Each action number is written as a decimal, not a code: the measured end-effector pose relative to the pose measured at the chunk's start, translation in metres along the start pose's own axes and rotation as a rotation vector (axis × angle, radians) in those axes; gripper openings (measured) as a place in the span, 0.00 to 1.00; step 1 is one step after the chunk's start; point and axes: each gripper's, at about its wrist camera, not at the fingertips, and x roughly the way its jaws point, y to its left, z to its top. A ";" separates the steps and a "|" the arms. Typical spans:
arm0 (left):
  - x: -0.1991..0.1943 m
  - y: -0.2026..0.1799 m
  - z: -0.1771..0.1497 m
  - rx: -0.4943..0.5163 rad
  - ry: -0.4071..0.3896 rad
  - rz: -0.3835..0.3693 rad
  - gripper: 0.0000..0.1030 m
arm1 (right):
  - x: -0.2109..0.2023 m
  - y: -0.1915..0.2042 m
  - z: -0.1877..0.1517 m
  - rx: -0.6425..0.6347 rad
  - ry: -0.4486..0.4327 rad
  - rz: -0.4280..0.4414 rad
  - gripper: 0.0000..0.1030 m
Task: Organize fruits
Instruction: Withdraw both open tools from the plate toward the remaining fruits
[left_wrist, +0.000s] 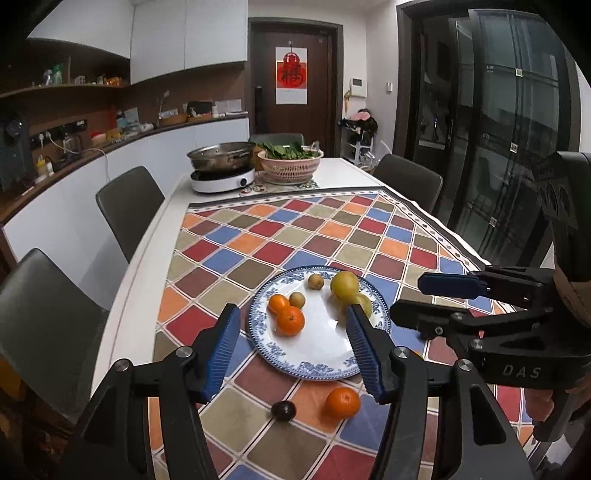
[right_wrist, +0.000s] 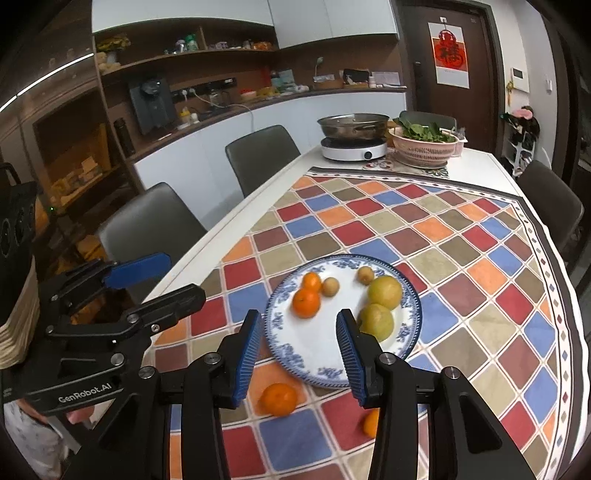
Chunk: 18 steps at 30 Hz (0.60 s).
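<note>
Orange tangerines (right_wrist: 278, 399) and a dark fruit (left_wrist: 283, 410) lie loose on the counter's checked cloth (left_wrist: 280, 229) beside the half-filled plate (left_wrist: 317, 365), so gathering seems underway; both the left gripper (left_wrist: 293, 332) and right gripper (right_wrist: 300, 341) hover empty, jaws apart, next needing to descend around a stray.

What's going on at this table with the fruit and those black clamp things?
A person holds a two-finger gripper in each hand and is gathering fruit onto a blue-patterned plate. The plate already holds two tangerines, two yellow-green pears and two small brown fruits. The left gripper and right gripper both hover open and empty above it. A tangerine and a small dark fruit wait on the checkered tablecloth.
</note>
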 end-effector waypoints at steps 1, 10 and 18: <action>-0.004 0.001 -0.002 0.004 -0.005 0.003 0.59 | -0.002 0.004 -0.002 0.000 -0.006 0.000 0.49; -0.021 0.014 -0.026 0.039 -0.020 0.034 0.67 | -0.006 0.031 -0.022 -0.029 -0.021 -0.026 0.57; -0.021 0.021 -0.048 0.097 -0.030 0.014 0.72 | 0.007 0.042 -0.041 -0.031 0.021 -0.033 0.57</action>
